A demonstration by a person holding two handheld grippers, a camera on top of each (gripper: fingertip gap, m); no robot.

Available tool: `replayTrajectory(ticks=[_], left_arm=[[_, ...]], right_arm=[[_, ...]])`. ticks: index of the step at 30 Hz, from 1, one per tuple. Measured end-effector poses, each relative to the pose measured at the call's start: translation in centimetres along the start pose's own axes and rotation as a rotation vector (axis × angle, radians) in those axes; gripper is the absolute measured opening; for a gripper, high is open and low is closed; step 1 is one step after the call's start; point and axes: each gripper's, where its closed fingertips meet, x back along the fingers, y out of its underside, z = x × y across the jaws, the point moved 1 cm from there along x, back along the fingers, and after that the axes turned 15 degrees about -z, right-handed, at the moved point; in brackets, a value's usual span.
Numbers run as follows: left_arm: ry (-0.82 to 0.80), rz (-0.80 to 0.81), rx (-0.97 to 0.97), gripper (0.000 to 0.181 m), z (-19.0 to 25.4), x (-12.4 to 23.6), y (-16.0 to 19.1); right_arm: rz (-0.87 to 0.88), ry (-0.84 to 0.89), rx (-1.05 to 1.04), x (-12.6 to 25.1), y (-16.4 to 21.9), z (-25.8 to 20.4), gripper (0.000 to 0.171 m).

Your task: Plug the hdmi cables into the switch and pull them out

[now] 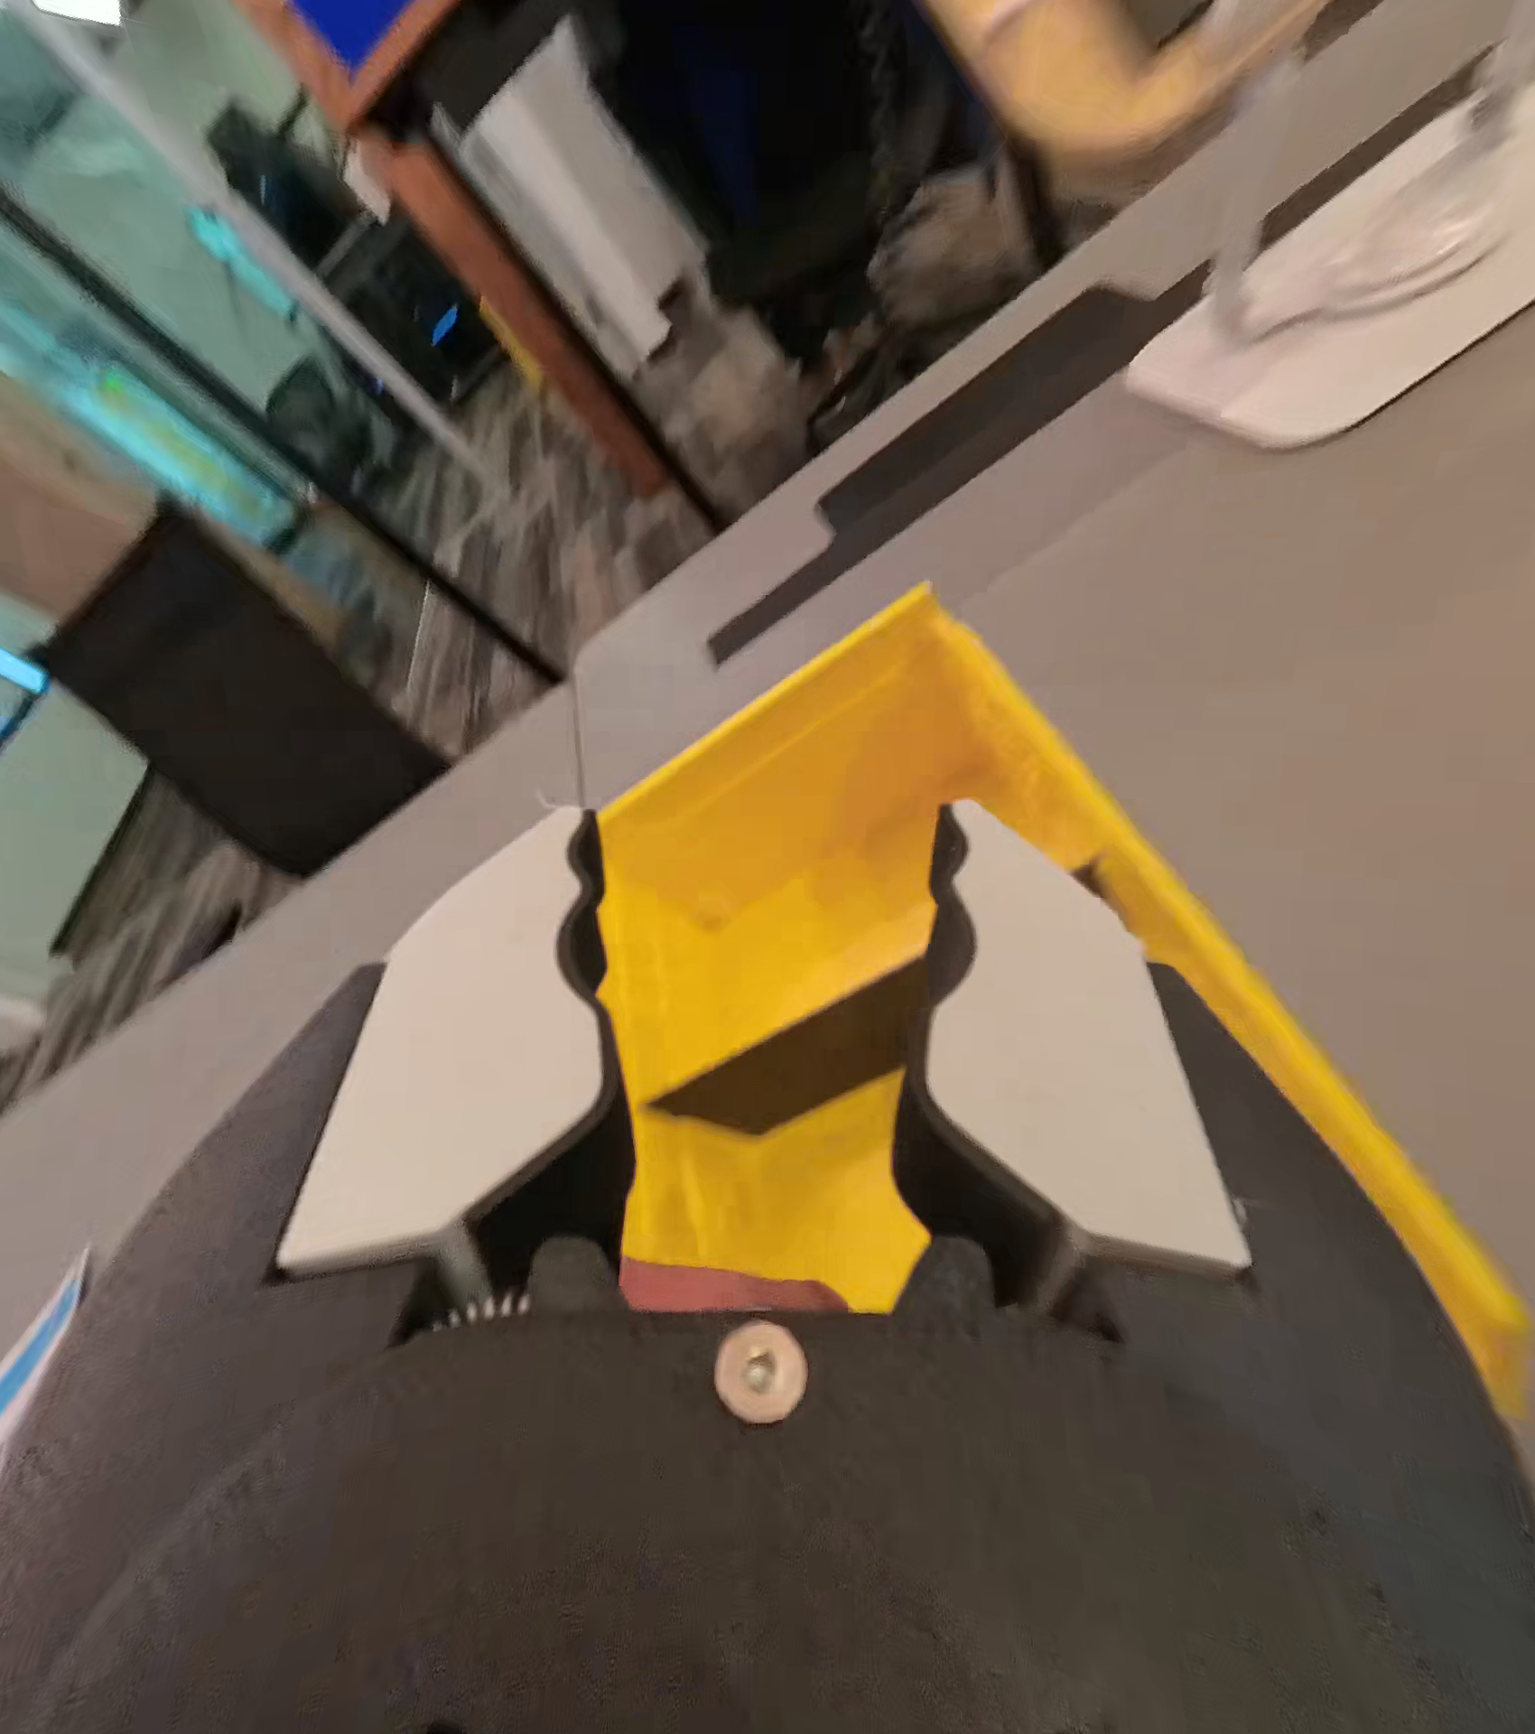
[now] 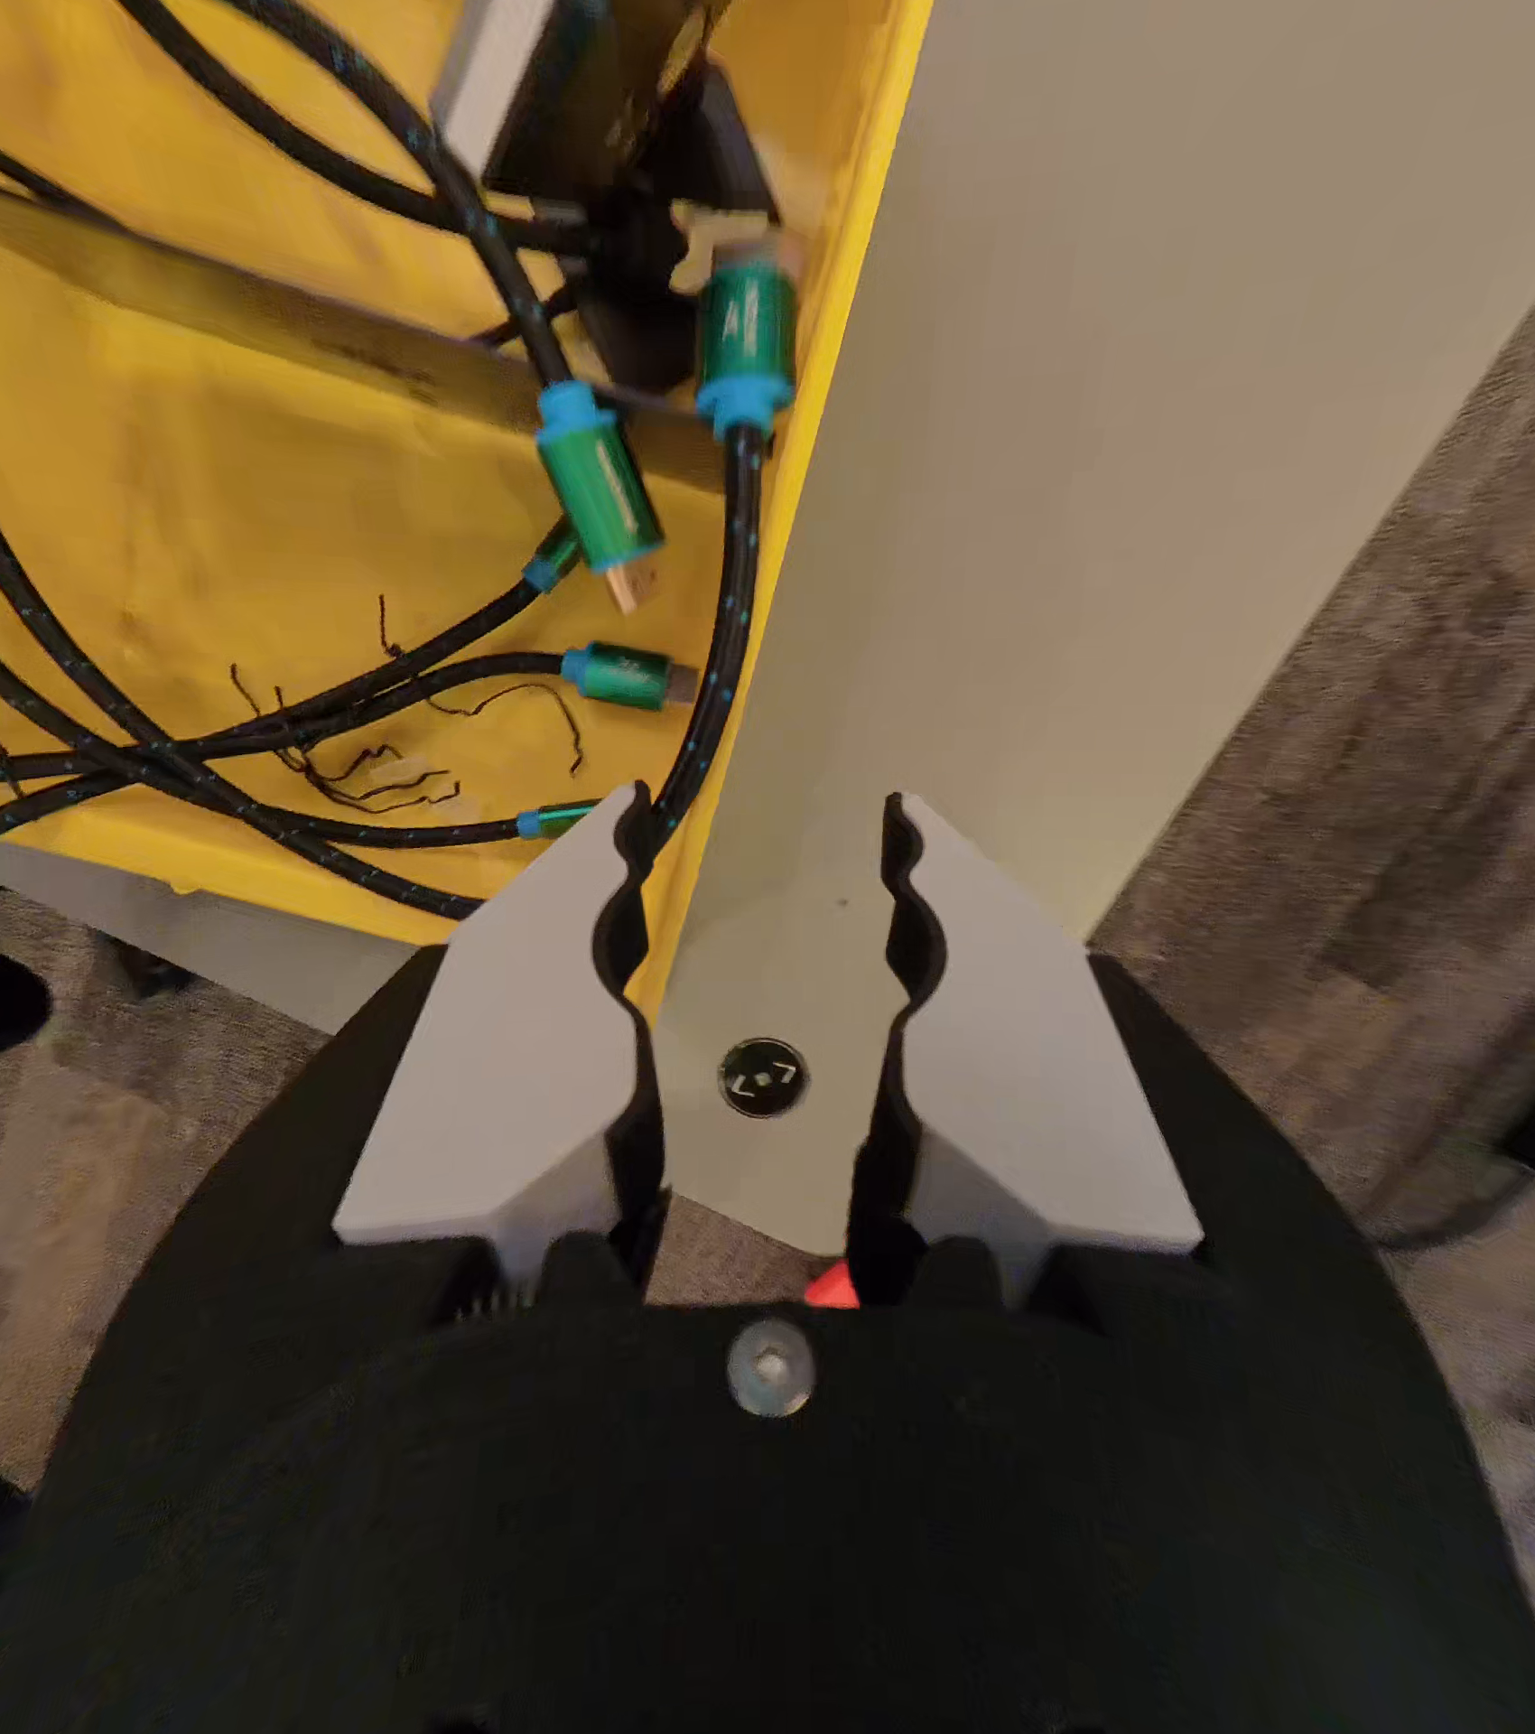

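HDMI cables (image 2: 736, 600) with green plugs lie loose in the yellow tray (image 2: 182, 488), just beyond the right gripper (image 2: 762, 816), whose fingers stand apart and empty over the grey table (image 2: 1120, 469). One green plug (image 2: 745, 328) points at the dark switch (image 2: 642, 141) farther in. The left gripper (image 1: 764, 826) is likewise spread with nothing between its fingers, above the tray's far corner.

Cables (image 2: 182, 751) in tray (image 2: 182, 469), on table (image 2: 1120, 469)

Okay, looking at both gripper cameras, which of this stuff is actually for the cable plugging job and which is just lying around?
For the job:
- switch, at the top of the yellow tray
- green-ended cables: one at the switch, loose ones
- left gripper and right gripper, jaws open, empty

Lying about:
- white stand base on the grey table
- stray black threads
- round black button
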Motion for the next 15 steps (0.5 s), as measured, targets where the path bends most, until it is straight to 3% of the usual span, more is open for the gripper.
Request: replayTrajectory(ticks=[4,6,9,15], left_arm=[[-0.051,-0.206,0.070,0.079,-3.7,-0.1,6.8],[-0.074,-0.272,0.096,0.081,-4.9,0.0,9.5],[-0.057,-0.340,0.156,0.083,-5.8,0.0,12.6],[0.014,-0.432,0.240,0.095,-6.1,-1.4,16.7]], right_arm=[[0.059,-0.107,0.008,-2.3,0.9,-1.6,0.047],[0.076,-0.131,0.024,-3.2,0.8,-2.4,0.037],[0.041,-0.071,0.045,-4.8,0.6,-2.7,0.024],[0.048,-0.002,0.018,-5.2,0.1,-3.8,0.017]])
